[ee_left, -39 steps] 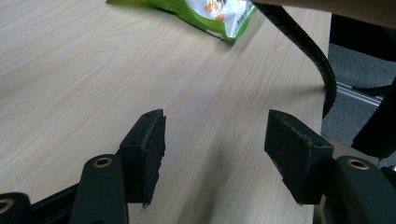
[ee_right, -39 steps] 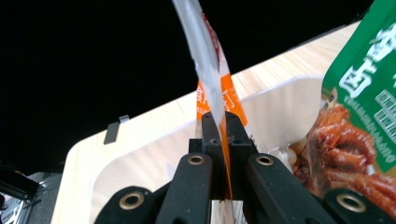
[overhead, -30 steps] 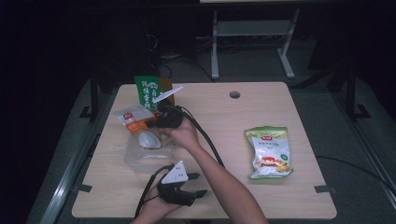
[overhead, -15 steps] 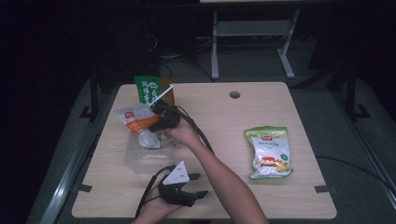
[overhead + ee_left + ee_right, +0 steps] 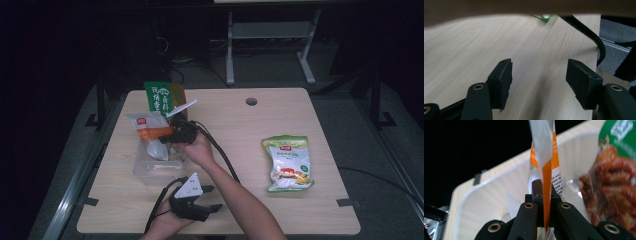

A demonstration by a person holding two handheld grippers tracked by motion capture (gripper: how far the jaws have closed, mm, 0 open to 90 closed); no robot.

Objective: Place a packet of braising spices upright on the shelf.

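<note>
Dark room all round, pale wood table (image 5: 235,120): from up high my right gripper (image 5: 170,136) at 10 o'clock holds an orange-and-white packet (image 5: 148,131) above the clear bin (image 5: 150,170), green pouch (image 5: 159,96) behind, another snack bag (image 5: 288,162) at 3 o'clock still out, so I'd guess sorting is partway. Left gripper (image 5: 537,82) view: jaws wide apart over bare wood, holding nothing. Right gripper view: jaws pinched tight on the packet's edge over the bin; print too small to read.
</note>
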